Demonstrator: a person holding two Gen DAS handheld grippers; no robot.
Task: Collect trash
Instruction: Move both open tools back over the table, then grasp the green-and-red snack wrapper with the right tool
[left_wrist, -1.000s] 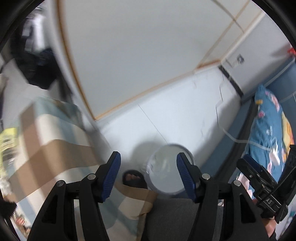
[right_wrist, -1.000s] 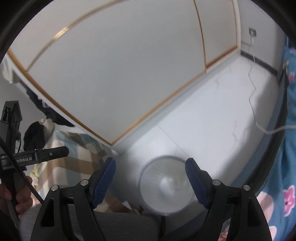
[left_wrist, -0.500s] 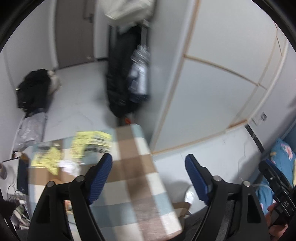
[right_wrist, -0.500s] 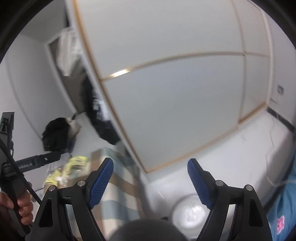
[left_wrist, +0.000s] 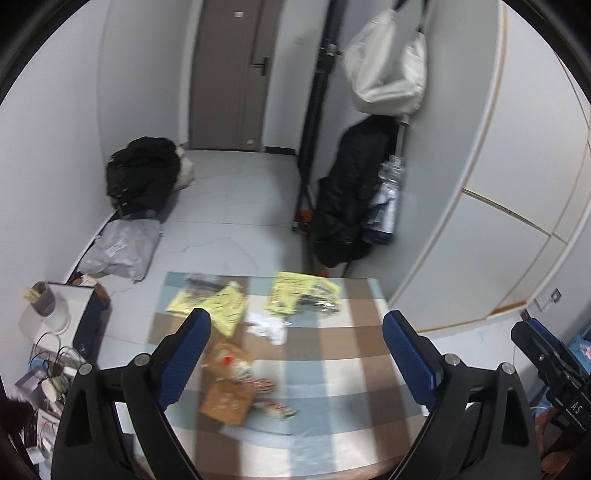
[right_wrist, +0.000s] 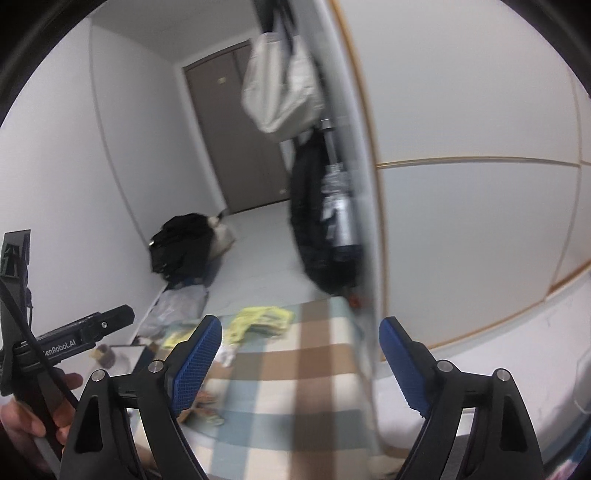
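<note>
On checkered table, brown wrapper lengthwise toward left gripper.

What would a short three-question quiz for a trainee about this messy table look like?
1. True or false: the left gripper holds a wrapper.
2. Which lies nearest the left gripper on the checked tablecloth? A) the brown paper bag B) the crumpled white tissue C) the yellow wrappers
3. Fill in: the right gripper is ____.

Key: 1 false, it is open and holds nothing; 2 A; 3 open.
</note>
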